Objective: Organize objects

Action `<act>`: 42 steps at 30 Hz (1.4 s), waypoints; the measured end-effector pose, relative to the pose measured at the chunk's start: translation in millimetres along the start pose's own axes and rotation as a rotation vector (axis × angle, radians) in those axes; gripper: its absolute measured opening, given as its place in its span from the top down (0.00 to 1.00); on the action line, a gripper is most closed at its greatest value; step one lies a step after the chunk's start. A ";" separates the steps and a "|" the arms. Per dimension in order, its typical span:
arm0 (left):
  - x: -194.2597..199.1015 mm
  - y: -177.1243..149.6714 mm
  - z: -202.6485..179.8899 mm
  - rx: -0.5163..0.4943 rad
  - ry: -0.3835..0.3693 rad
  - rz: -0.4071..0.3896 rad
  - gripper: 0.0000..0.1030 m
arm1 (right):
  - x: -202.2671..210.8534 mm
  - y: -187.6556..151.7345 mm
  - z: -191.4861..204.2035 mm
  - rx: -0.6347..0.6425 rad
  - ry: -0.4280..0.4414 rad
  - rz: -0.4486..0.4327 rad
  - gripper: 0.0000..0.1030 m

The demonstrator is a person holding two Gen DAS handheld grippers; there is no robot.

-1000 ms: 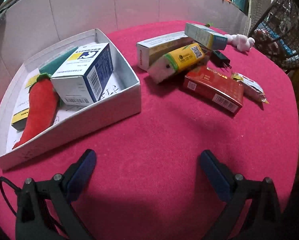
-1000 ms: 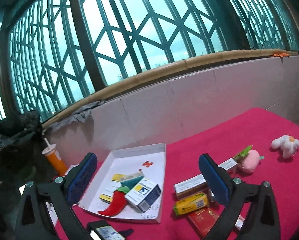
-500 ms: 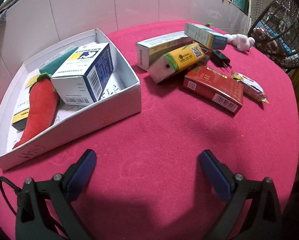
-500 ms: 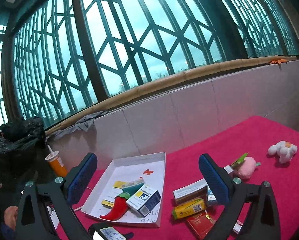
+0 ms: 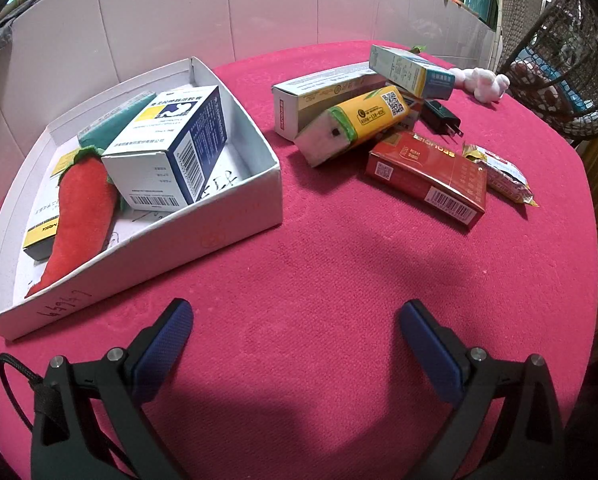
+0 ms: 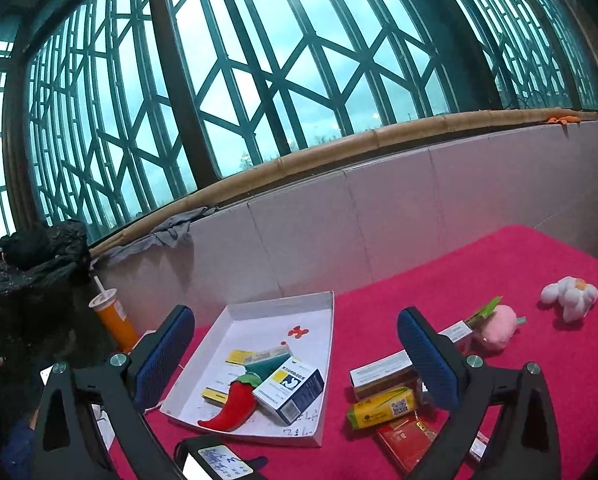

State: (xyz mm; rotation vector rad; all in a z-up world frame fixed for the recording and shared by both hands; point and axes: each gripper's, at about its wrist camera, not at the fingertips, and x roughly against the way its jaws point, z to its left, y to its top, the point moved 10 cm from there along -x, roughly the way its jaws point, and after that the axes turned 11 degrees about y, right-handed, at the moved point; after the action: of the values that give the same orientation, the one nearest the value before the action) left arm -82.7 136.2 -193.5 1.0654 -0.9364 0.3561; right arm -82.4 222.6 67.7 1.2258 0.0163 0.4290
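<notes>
handwritten "659647" stands on the white tray (image 5: 59, 312) wall; the yellow carton (image 5: 363, 118) shows a qr code.

Left wrist view low, near the white tray (image 5: 235, 216); right wrist view high, farther, sharing it.

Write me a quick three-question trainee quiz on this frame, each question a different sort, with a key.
1. True or false: the red plush chili lies inside the white tray.
2. Multiple choice: what leans on the long white carton, its cut end toward the tray? A) the yellow box B) the red box C) the black plug
3. Fill in: both the left gripper and the right gripper are ____ and hold nothing.

Key: 1 true; 2 A; 3 open.
</notes>
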 end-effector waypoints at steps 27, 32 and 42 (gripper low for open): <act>-0.1 0.1 -0.1 0.000 0.000 0.000 0.00 | -4.4 -11.7 2.5 -0.005 0.011 0.045 0.00; -0.1 0.1 -0.3 0.000 0.000 0.000 0.00 | -5.5 -12.2 4.3 -0.003 0.013 0.049 0.00; -0.1 0.1 -0.3 0.000 0.000 0.000 0.00 | -6.3 -12.5 7.9 0.016 0.010 0.048 0.00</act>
State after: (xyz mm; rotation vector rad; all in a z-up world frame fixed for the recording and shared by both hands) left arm -82.7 136.5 -193.6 1.0655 -0.9360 0.3561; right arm -82.4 210.0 57.7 1.2414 -0.0014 0.4781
